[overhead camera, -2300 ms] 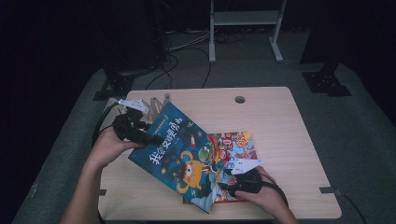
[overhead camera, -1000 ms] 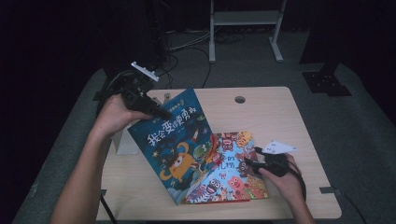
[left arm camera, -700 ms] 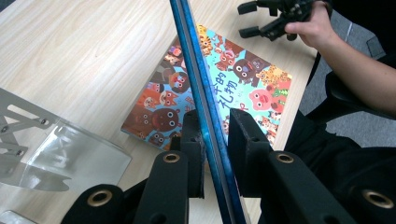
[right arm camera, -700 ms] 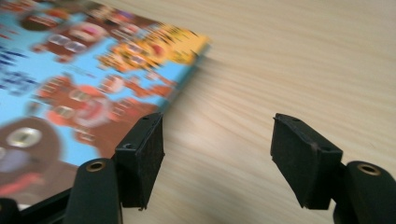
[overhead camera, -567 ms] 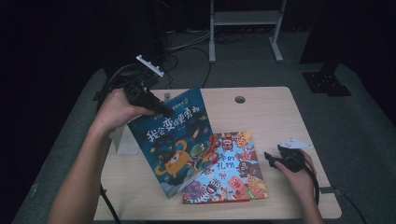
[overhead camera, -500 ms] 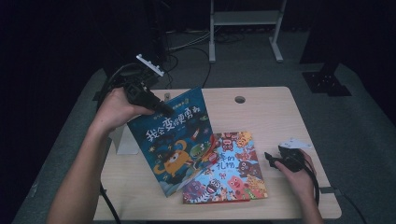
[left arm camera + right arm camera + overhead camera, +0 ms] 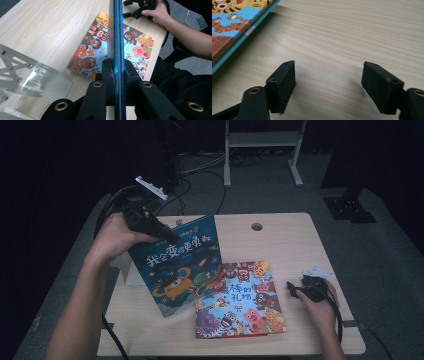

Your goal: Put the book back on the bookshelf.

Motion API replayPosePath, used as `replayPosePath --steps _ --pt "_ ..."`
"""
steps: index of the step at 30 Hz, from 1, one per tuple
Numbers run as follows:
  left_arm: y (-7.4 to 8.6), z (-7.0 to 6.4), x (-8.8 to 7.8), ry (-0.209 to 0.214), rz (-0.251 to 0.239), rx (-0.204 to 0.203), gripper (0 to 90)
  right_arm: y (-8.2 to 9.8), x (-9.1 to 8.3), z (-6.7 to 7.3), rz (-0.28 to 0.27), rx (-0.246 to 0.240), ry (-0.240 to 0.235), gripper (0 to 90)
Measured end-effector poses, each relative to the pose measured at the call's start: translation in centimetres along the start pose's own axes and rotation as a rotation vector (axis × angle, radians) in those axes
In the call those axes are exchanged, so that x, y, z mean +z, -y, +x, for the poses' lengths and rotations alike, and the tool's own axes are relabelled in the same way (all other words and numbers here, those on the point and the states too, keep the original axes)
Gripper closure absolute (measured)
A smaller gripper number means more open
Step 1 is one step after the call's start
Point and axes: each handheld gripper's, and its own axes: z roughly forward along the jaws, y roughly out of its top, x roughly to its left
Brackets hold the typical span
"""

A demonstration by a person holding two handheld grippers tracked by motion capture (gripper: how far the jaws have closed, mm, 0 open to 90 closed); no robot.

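- Pale wood-grain table [image 7: 300, 240], bare at its far edge but for a small round hole [image 7: 257, 226]; grey floor around, dark room beyond, with a white metal stand [image 7: 262, 150] and loose cables at the back.
- Nearest, at the table's right edge: right gripper [image 7: 291, 287], low over bare wood, jaws spread and just been opening, nothing between them.
- Just left of it, apart from its jaws: animal picture book [image 7: 239, 299], flat on the table, cover up.
- Farther, left: left gripper [image 7: 167, 234], pads clamped tight on the top edge of the blue picture book [image 7: 177, 265], jaws just been closing on it.
- Blue book raised on edge and tilted, its lower corner just over the flat book's left side.
- Beside it, at the left: clear acrylic stand [image 7: 37, 80].
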Motion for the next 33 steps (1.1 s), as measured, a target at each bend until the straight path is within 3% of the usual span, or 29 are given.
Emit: replayPosePath --steps 3,6,14,22,33 --pt "0.4 0.1 -0.4 -0.014 0.002 -0.009 82.4 0.0 0.0 0.0 0.004 0.008 0.004 24.0" --pt "0.9 0.3 -0.9 -0.027 0.004 -0.019 82.4 -0.1 0.3 -0.6 0.033 0.050 -0.020 14.2" --pt "3.1 0.8 -3.2 -0.078 -0.009 -0.065 82.4 -0.1 0.3 -0.7 0.035 0.054 -0.017 13.9" --pt "6.2 1.6 -6.3 -0.138 -0.042 -0.140 82.4 -0.1 0.3 -0.7 0.035 0.054 -0.018 14.0" --pt "9.5 2.4 -9.3 -0.191 -0.056 -0.212 82.4 -0.1 0.3 -0.7 0.035 0.055 -0.018 14.1"
